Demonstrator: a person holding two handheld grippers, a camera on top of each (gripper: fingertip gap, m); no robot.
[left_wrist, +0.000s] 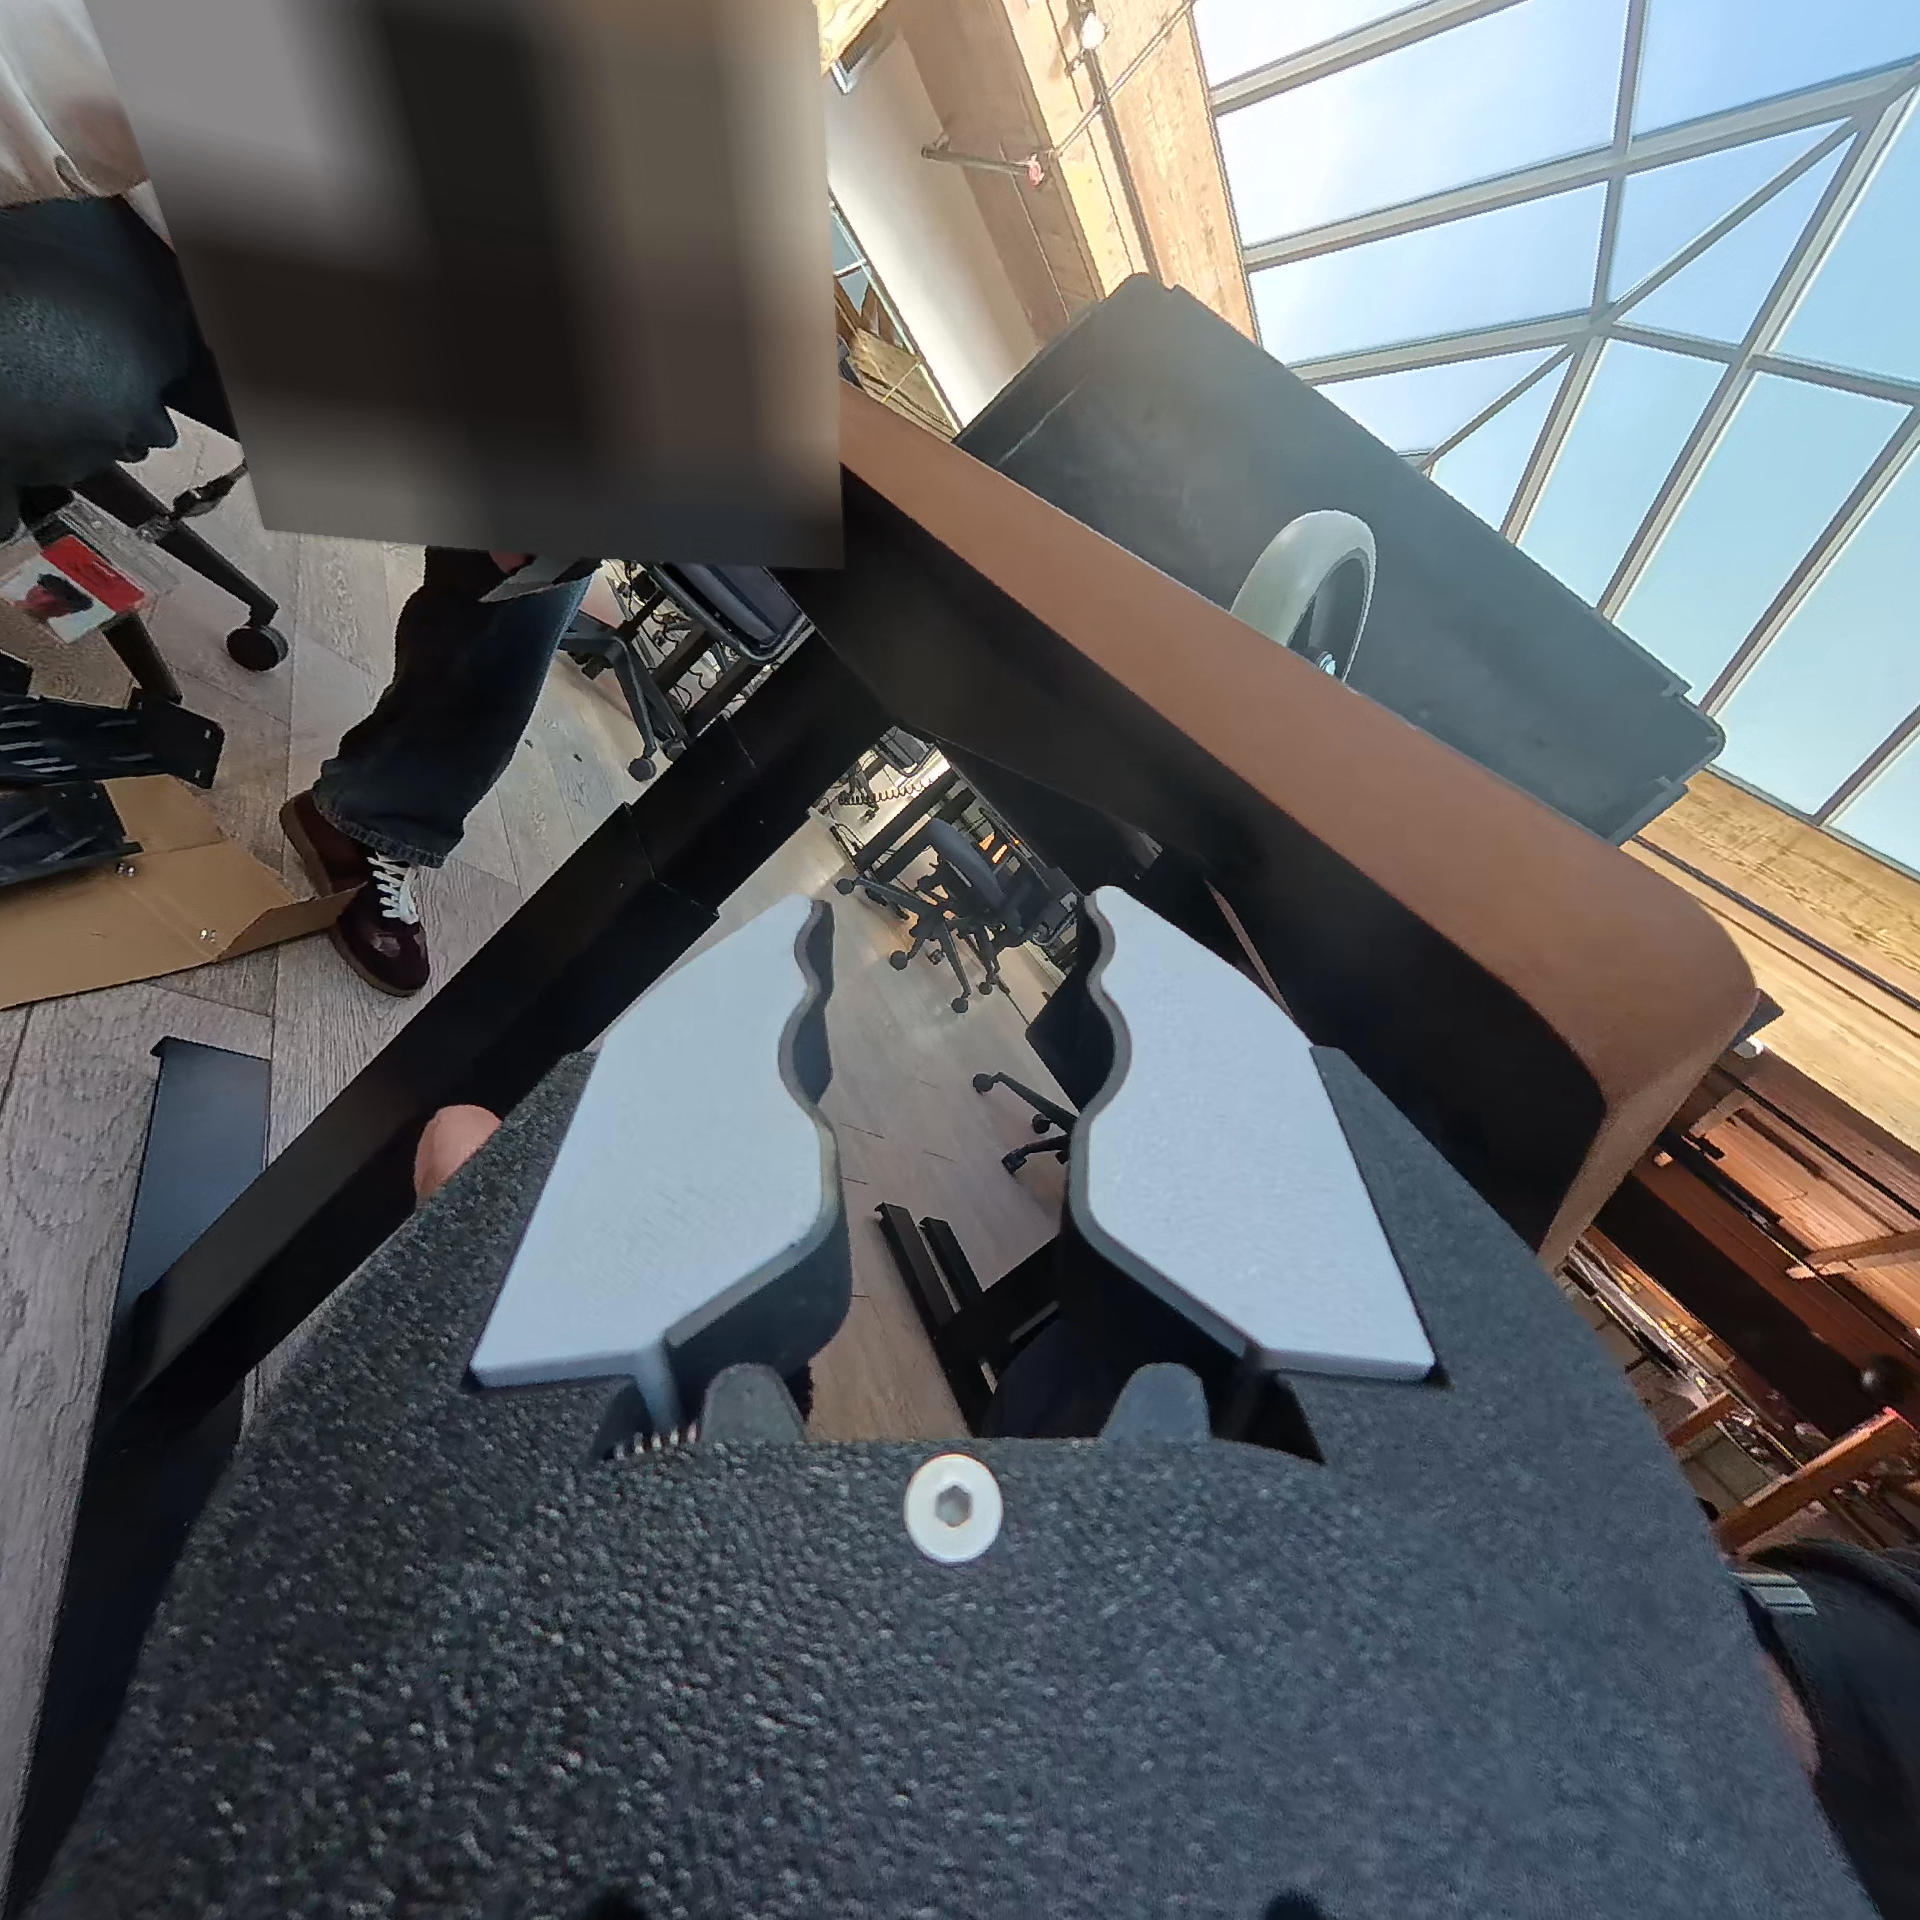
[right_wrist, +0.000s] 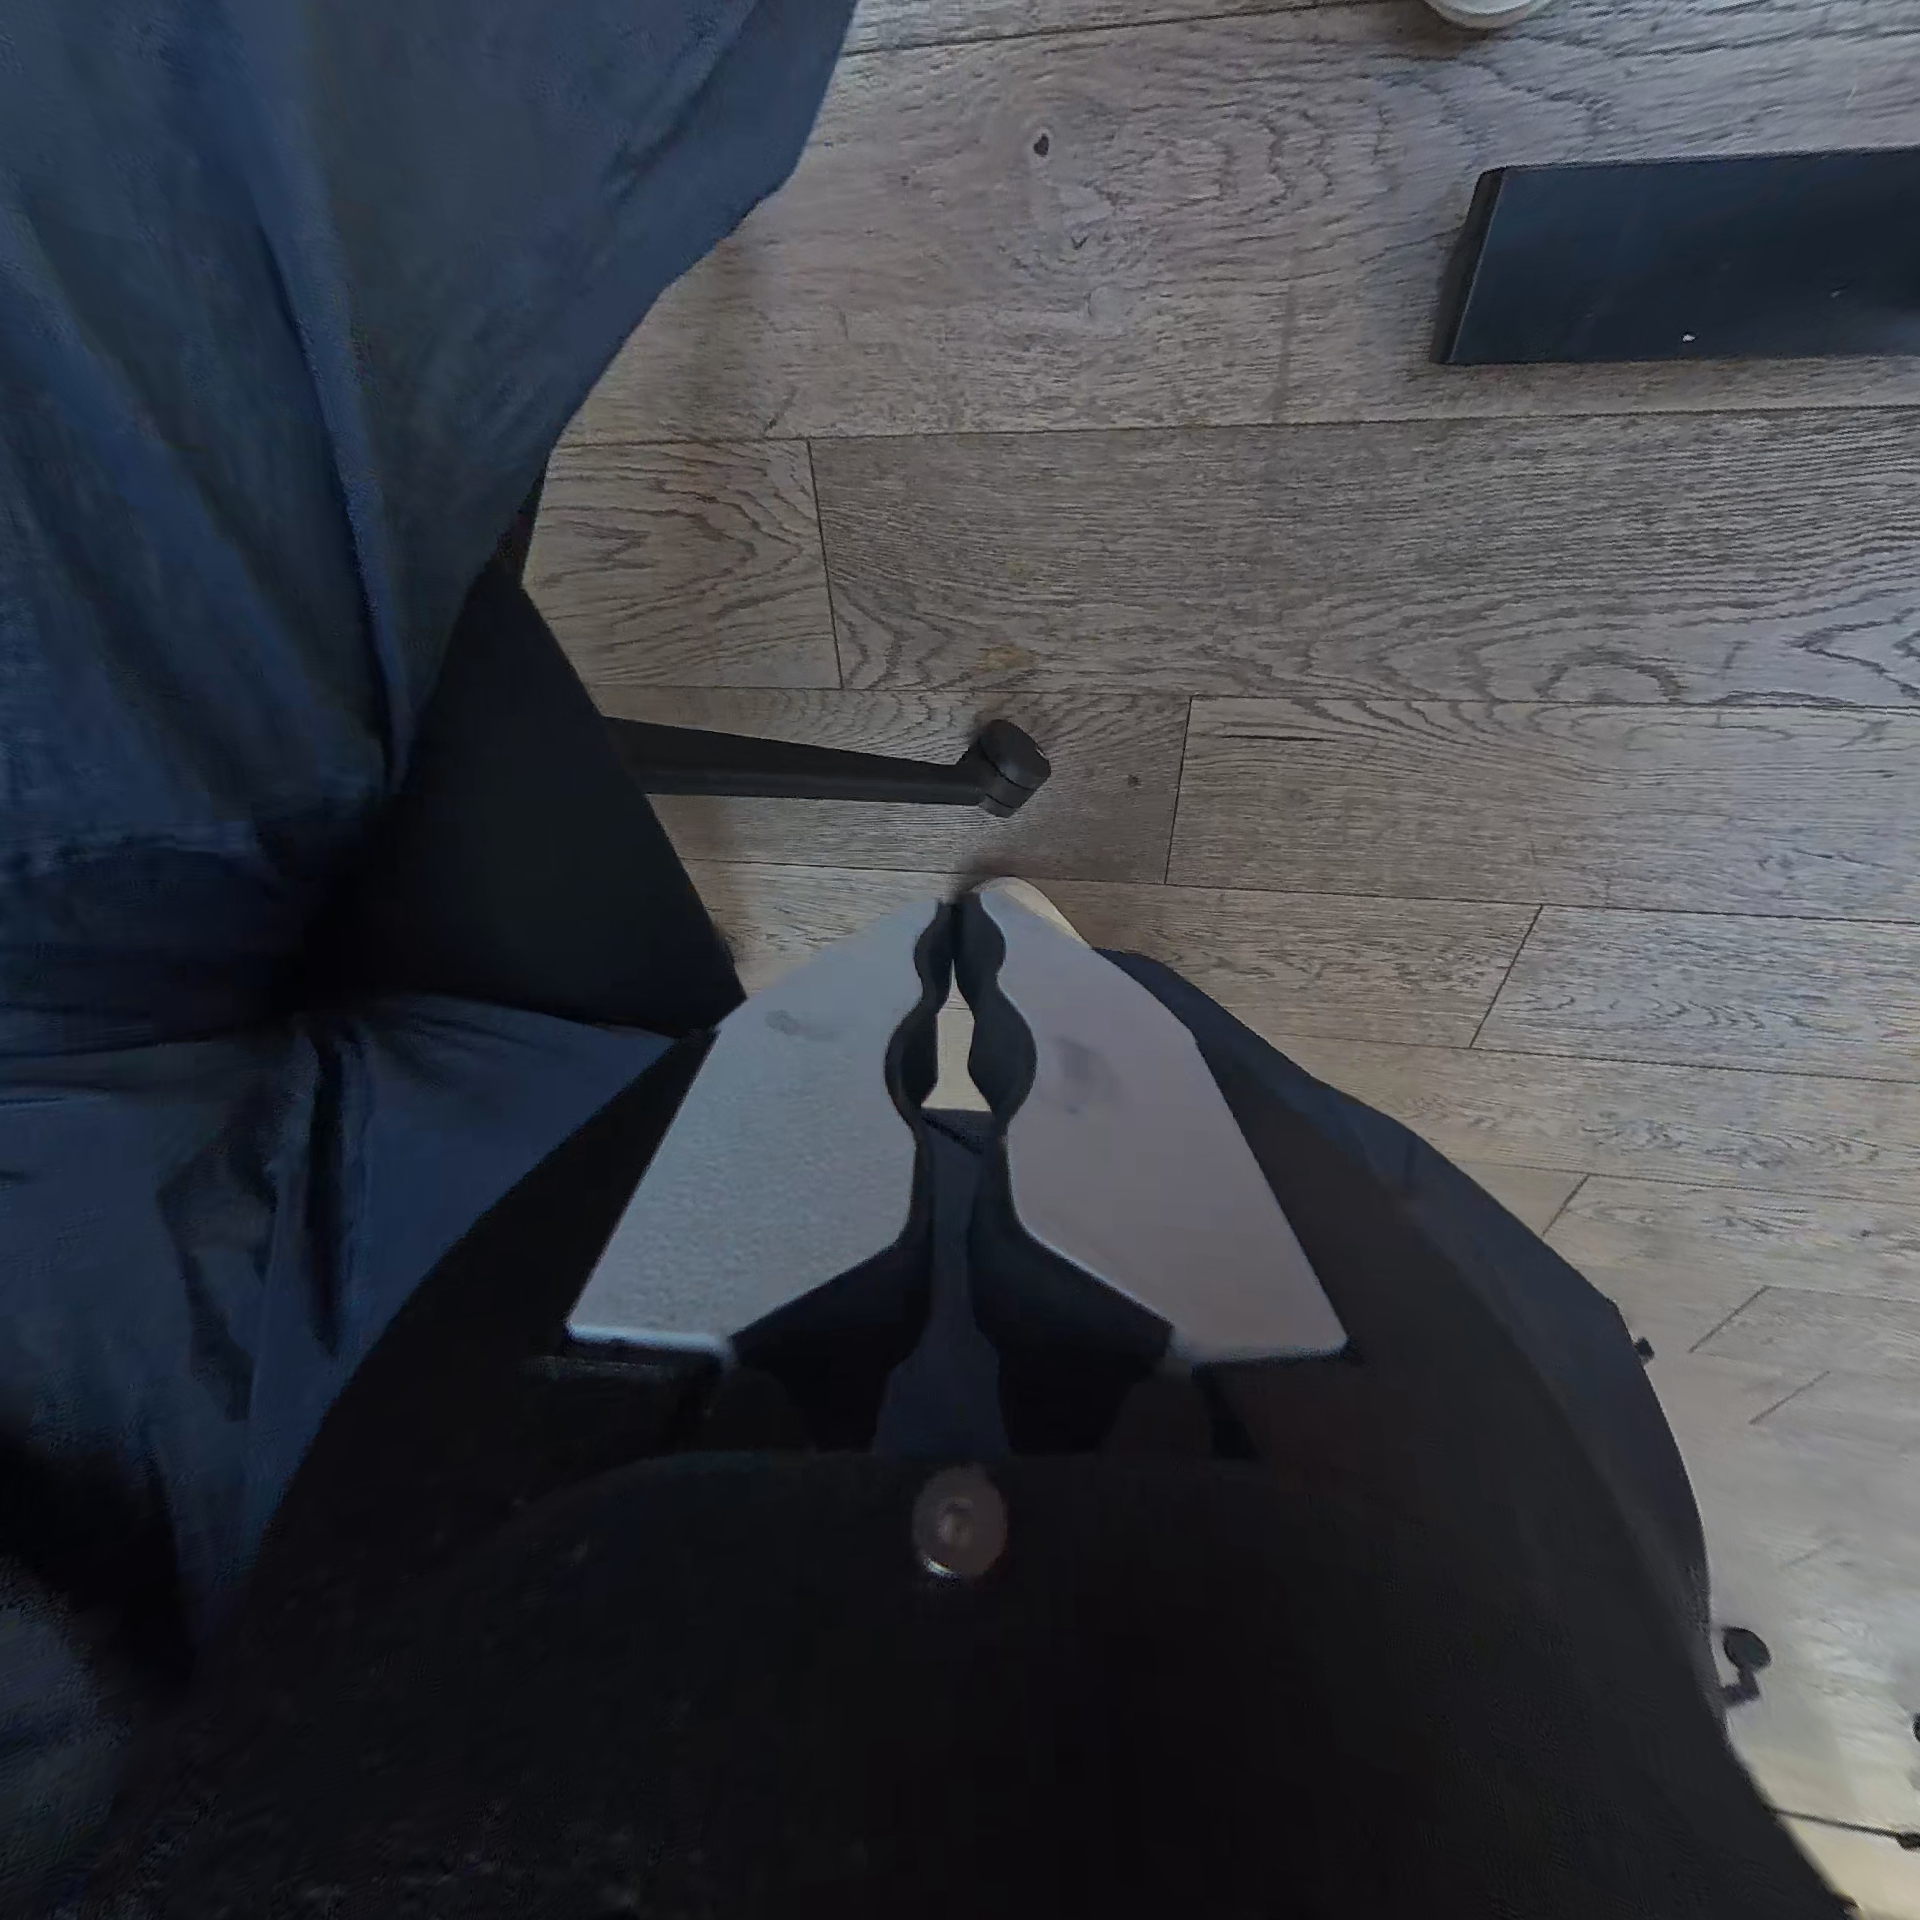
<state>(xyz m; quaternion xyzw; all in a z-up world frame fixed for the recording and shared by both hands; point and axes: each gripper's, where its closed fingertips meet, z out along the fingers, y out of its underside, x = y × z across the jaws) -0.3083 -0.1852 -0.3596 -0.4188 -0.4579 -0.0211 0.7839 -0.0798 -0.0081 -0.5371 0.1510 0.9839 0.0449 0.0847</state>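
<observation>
**Left claw spread in the air, right claw pinched over the floor**

Left gripper (left_wrist: 951, 914) tilts upward beneath a brown-edged table (left_wrist: 1351, 790), its pale, wavy-edged fingers (left_wrist: 686, 1122) spread apart with nothing between them; only distant office chairs (left_wrist: 956, 894) show through the gap. Right gripper (right_wrist: 954, 914) points down at grey wood-grain floor planks (right_wrist: 1351, 582), its tips meeting on nothing, near a black chair caster (right_wrist: 1013, 767) and blue fabric (right_wrist: 260, 416).
</observation>
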